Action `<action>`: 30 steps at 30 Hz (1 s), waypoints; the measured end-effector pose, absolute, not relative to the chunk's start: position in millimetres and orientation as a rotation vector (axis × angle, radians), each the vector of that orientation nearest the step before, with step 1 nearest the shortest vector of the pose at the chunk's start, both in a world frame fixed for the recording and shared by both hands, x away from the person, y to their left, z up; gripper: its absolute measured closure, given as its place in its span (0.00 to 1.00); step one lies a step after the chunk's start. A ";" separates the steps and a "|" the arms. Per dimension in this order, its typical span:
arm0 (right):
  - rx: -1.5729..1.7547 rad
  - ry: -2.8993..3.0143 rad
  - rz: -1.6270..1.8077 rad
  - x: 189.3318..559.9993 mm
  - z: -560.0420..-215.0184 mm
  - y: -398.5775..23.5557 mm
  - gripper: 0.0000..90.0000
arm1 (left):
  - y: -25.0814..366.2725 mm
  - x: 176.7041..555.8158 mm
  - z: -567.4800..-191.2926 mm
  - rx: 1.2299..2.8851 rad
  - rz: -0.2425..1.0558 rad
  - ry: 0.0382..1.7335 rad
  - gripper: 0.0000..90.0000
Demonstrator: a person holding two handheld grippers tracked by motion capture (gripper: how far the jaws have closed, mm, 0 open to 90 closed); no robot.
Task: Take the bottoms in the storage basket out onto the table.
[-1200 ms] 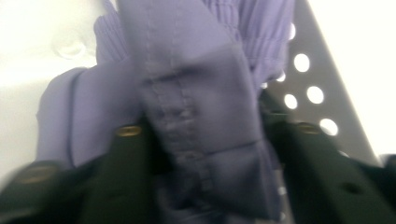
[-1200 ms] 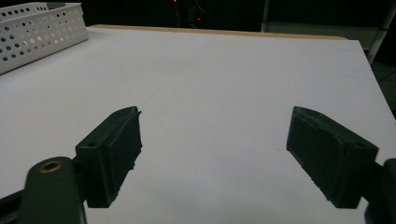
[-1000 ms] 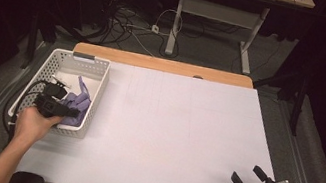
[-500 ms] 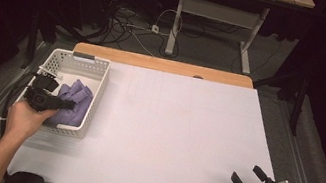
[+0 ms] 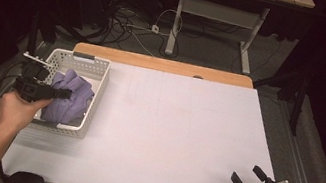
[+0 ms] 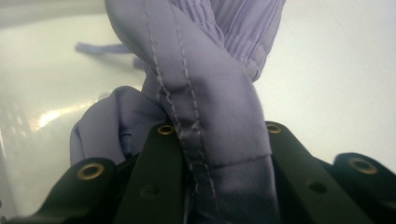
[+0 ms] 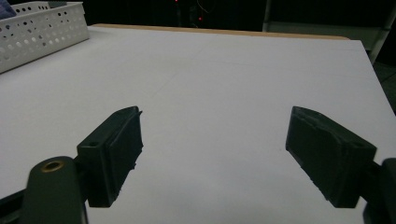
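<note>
two grippers are at work, and they sit far apart for a reason. the left gripper (image 5: 61, 93) hangs over the white basket (image 5: 104, 68) at the left side of the tabletop (image 5: 184, 131), its jaws clenched on a fold of the lilac cloth (image 5: 71, 98). in the left gripper view the cloth (image 6: 210, 107) runs straight up from between the black jaws, a stitched seam and a gathered, elastic-looking band pinched in the bite, so the grip is on a thick, sewn part, which is likely less prone to slip than a thin single layer. most of the cloth lies bunched inside the basket, its upper folds showing above the rim, which suggests the step in hand is lifting it out and over the wall. the grip looks firm enough for that, though a trailing strip could catch on the perforated side. the right gripper (image 5: 251, 180) waits near the front right corner, just above the bare white surface, its jaws released and wide with nothing between them, pointed toward the open middle; it seems kept ready there to take a second hold once the cloth arrives.
</note>
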State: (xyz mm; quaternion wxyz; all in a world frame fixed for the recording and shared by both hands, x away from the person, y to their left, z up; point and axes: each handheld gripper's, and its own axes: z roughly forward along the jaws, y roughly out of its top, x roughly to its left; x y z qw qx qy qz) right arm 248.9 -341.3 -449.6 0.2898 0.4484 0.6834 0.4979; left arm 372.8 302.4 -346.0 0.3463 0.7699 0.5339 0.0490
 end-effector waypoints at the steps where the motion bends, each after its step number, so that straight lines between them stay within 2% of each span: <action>1: 1.195 1.823 1.328 248.9 -449.6 -341.4 0.21 | 302.9 372.7 -344.0 1.993 0.129 1.382 0.86; 30: 1.194 1.826 1.327 249.0 -449.6 -341.1 0.22 | 300.5 366.1 -292.8 1.923 0.147 1.254 0.86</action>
